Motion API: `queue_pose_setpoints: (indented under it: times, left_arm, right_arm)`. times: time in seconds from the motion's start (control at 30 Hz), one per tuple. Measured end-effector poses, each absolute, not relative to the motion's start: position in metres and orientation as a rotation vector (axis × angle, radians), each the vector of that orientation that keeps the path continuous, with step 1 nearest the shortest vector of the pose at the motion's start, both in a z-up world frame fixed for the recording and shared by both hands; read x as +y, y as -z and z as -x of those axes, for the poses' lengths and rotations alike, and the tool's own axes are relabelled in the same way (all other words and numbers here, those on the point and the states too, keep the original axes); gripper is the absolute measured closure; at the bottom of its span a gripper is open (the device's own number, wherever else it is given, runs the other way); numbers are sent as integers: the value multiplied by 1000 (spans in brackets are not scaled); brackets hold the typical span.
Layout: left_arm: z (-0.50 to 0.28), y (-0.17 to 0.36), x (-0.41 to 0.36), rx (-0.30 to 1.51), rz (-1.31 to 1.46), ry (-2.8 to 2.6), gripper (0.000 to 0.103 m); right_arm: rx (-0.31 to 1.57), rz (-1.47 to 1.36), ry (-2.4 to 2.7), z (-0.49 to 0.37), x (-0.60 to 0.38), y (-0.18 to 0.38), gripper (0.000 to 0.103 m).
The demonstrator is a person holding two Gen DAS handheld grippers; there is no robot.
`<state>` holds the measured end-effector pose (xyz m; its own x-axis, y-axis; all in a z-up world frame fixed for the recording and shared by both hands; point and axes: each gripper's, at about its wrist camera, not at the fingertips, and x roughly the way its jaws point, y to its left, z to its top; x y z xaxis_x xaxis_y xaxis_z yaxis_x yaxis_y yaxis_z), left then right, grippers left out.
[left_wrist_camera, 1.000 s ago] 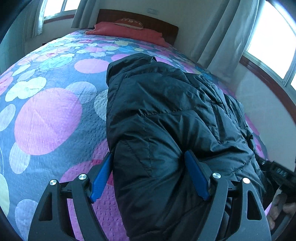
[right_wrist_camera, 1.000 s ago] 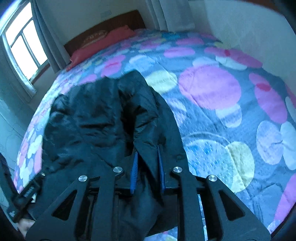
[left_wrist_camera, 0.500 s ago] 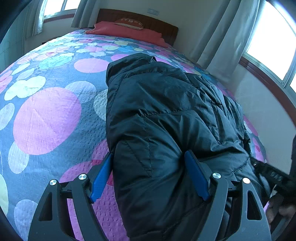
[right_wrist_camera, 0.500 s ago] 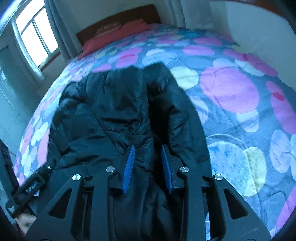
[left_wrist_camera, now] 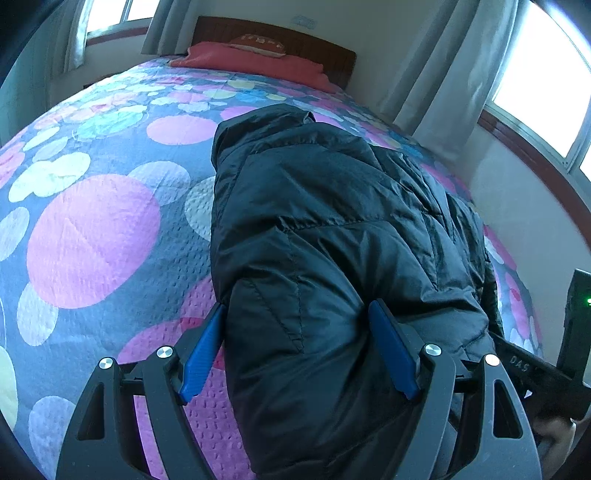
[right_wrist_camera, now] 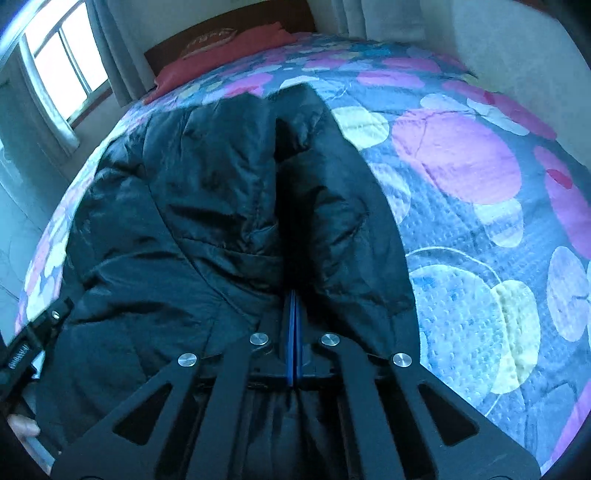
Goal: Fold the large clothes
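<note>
A black puffer jacket lies lengthwise on the spotted bedspread, collar toward the headboard. My left gripper is open wide and straddles the jacket's near end. Its left blue pad sits at the jacket's edge and the right pad rests against the padded fabric. In the right wrist view the jacket bunches around my right gripper. That gripper's blue pads meet and pinch a fold near the hem. Its black body shows at the lower right of the left wrist view.
A red pillow lies against the wooden headboard. Curtains and windows flank the bed, and a wall runs along its far side. Bare bedspread spreads right of the jacket. A hand holds the right gripper.
The right gripper's jaws have come together on the jacket fold, and it has sunk a little closer to the fabric. The left gripper and the jacket under it have not moved.
</note>
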<state>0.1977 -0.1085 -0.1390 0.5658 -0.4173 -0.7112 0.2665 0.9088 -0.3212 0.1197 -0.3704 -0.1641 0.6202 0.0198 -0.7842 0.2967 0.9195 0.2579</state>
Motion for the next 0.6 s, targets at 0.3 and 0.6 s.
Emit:
queue_pose_setpoints:
  times: [0.3,0.6]
  left_arm:
    - [-201,128,-87,886,335,359,26]
    - [-212,127,-88,890,366,327,26]
  right_arm:
    - [807,-431,79,-127,-372,132,65]
    - [825,-506,38,-163,-381,140,62]
